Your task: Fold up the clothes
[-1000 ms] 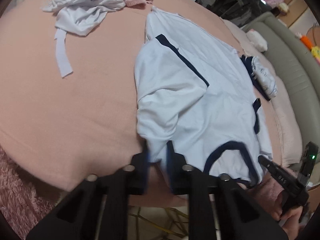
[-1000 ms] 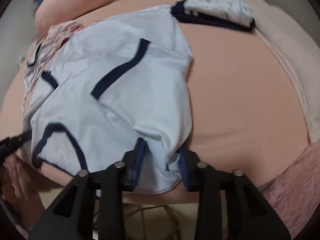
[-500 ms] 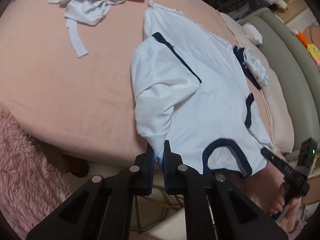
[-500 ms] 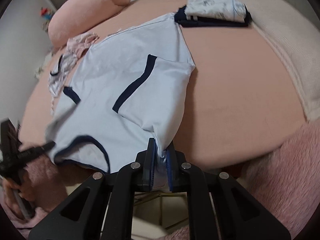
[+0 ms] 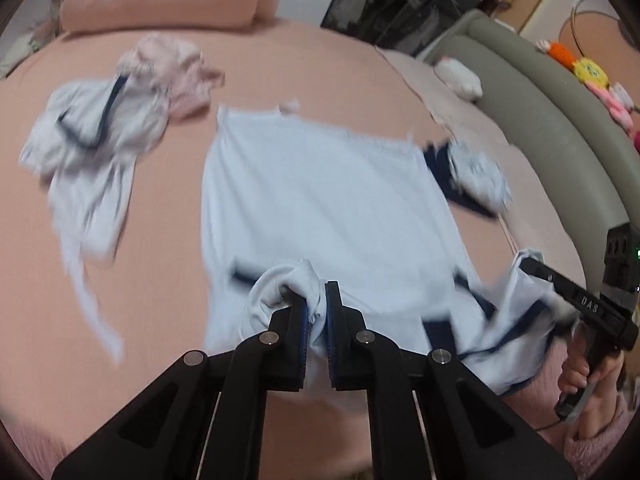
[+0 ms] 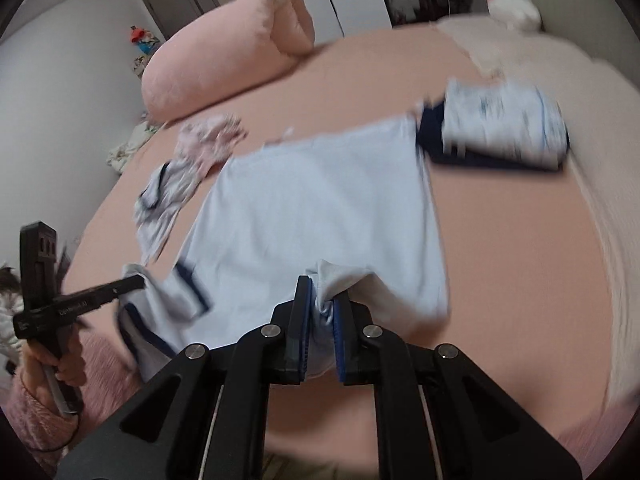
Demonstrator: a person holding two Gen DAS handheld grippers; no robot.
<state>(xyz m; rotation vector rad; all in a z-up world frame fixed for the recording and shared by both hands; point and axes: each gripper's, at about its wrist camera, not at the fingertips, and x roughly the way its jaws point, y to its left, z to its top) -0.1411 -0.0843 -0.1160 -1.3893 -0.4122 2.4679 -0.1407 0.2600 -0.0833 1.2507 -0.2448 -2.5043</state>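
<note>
A white T-shirt with navy trim (image 5: 320, 208) lies spread on the pink bed, hem at the far side; it also shows in the right wrist view (image 6: 320, 204). My left gripper (image 5: 317, 312) is shut on a bunched shoulder of the T-shirt at its near left. My right gripper (image 6: 322, 304) is shut on the other shoulder at its near right. Both hold the near edge lifted above the bed's front. The right gripper shows in the left wrist view (image 5: 532, 264), the left gripper in the right wrist view (image 6: 132, 280). Both views are motion-blurred.
A crumpled white and navy garment (image 5: 92, 136) and a pink one (image 5: 176, 72) lie at the far left. A folded stack (image 6: 500, 132) sits just past the T-shirt's far right corner. A pink bolster (image 6: 228, 52) lies at the back. A grey sofa edge (image 5: 560, 112) runs along the right.
Both grippers have lifted the shirt's shoulders and swung up and forward over the bed. The sleeves no longer lie flat on top; the shirt's body now lies stretched out flat.
</note>
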